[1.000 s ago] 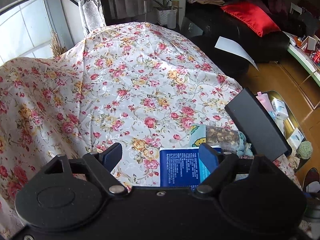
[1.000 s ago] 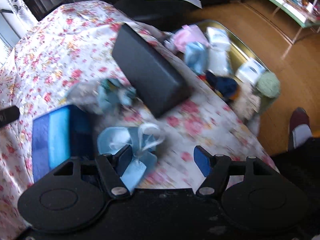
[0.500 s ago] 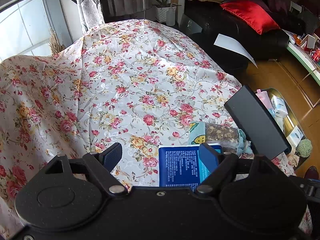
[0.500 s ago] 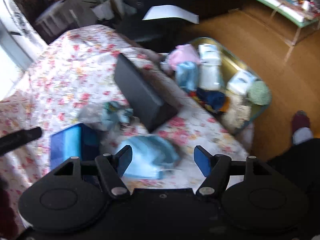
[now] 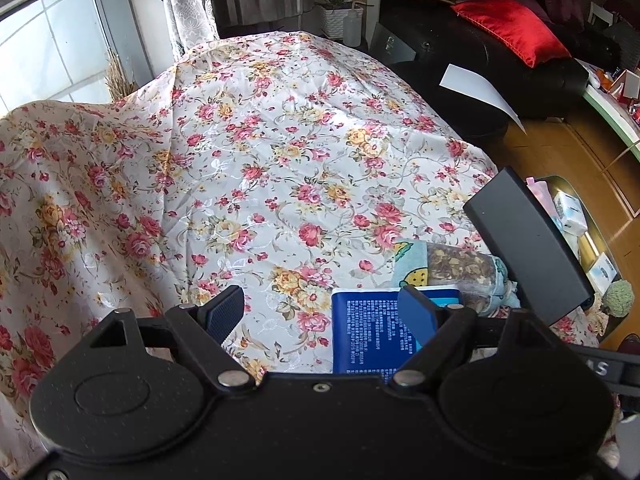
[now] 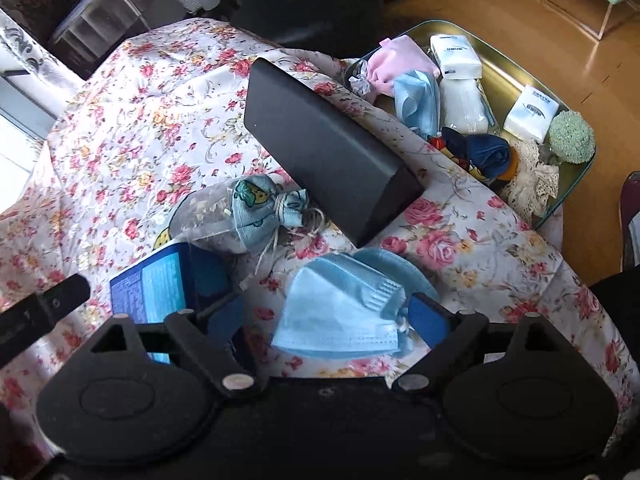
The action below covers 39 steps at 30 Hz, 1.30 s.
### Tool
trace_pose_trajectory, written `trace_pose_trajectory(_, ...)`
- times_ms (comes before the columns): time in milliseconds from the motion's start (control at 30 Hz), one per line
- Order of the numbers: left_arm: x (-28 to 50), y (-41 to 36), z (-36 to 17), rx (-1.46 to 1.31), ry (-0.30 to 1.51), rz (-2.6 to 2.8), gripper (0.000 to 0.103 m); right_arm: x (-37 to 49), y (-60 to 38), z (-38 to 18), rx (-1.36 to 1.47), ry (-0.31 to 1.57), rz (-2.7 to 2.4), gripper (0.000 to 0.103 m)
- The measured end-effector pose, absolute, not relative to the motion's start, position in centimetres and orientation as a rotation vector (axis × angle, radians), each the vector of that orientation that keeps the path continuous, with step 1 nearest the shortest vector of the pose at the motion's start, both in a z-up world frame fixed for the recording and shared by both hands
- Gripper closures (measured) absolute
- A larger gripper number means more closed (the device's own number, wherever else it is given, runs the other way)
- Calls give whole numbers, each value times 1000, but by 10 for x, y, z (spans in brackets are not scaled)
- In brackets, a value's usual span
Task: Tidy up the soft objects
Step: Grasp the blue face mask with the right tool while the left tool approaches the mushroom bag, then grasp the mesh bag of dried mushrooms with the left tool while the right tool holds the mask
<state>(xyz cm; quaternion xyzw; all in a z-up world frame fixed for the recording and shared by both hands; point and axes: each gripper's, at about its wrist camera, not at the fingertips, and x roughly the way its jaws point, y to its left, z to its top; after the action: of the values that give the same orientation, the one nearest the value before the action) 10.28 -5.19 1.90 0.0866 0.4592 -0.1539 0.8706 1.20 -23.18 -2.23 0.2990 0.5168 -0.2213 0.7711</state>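
The right gripper (image 6: 326,314) was opening over the blue face mask (image 6: 344,312) on the flowery cloth (image 6: 120,128) — not squeezing it. The left gripper (image 5: 320,312) hung open, holding nothing.

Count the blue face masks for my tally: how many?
2: one face mask on the tablecloth, another mask in the tray. More may be buried there.
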Motion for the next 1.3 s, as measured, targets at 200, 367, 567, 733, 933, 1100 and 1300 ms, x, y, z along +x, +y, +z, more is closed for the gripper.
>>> trace_pose_trajectory(200, 104, -51, 17, 200, 942, -314, 23, 20, -233, -34, 583, 1155, -566, 23)
trace_pose_trajectory(367, 107, -49, 14, 202, 942, -314, 22, 7, -251, -40, 607, 1167, -536, 43)
trace_pose_trajectory(567, 108, -48, 11, 212, 921, -328, 16, -14, -269, -34, 587, 1158, -470, 47)
trace_pose_trajectory(733, 102, -59, 5, 281, 868, -326, 14, -26, -274, -27, 481, 1150, -382, 47)
trace_pose_trajectory(933, 99, -86, 10, 301, 925, -325, 14, -32, -276, -20, 448, 1162, -299, 47)
trace_pose_trajectory(1100, 97, -131, 17, 397, 918, -374, 13, -37, -278, -17, 448, 1133, -284, 47)
trace_pose_trajectory(1300, 95, -169, 11, 484, 978, -423, 13, -43, -288, -21, 498, 1134, -280, 47)
